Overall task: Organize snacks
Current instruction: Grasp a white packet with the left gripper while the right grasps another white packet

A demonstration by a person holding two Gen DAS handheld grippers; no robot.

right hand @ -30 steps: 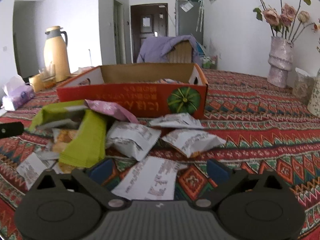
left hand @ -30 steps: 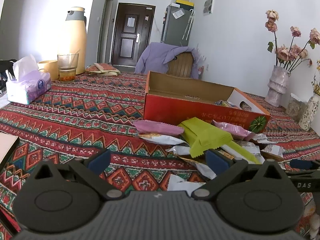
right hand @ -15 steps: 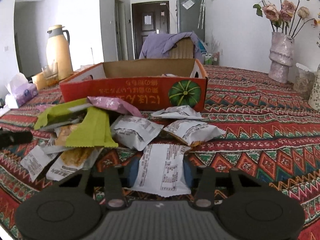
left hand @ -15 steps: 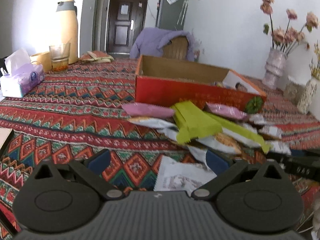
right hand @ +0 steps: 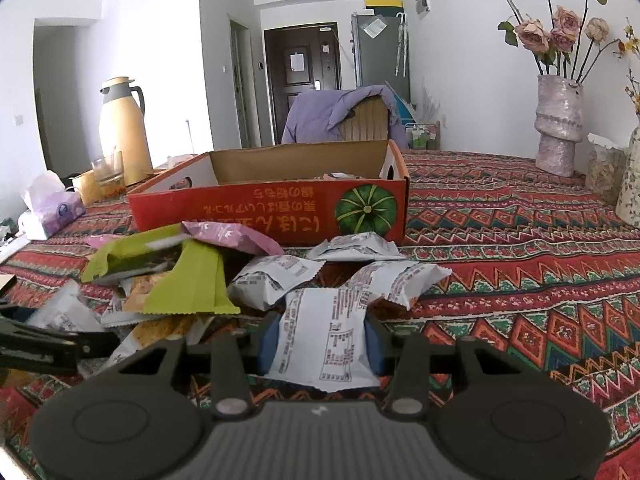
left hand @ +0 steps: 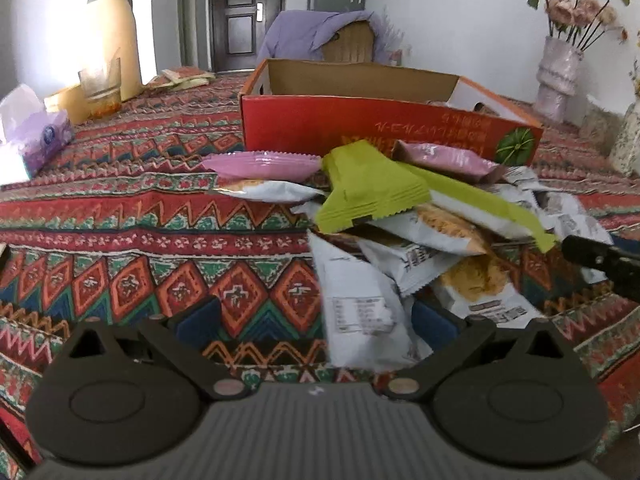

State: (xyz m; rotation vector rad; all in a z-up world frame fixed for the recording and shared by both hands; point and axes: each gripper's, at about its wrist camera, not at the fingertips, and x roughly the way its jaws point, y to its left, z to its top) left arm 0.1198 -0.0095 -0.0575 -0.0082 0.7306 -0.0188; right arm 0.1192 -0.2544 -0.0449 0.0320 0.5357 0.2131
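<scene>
A pile of snack packets lies on the patterned tablecloth in front of an open red cardboard box [left hand: 360,124] [right hand: 256,212]. My right gripper [right hand: 322,342] is shut on a white snack packet [right hand: 326,340] and holds it just above the cloth. My left gripper [left hand: 316,322] is open, low over the cloth, with a white packet [left hand: 356,308] lying between its fingers. Green packets [left hand: 368,184] [right hand: 192,280], pink packets [left hand: 264,164] [right hand: 228,236] and more white packets [right hand: 276,280] lie in the pile. The right gripper's finger shows in the left wrist view [left hand: 600,258].
A yellow thermos [left hand: 110,36], a glass [left hand: 100,88] and a tissue pack [left hand: 32,140] stand at the far left. A vase with dried flowers [right hand: 558,124] stands at the far right. A chair with purple cloth [right hand: 344,116] is behind the box.
My right gripper closed on the white packet and lifted it slightly. My left gripper moved forward and down toward the pile, staying open.
</scene>
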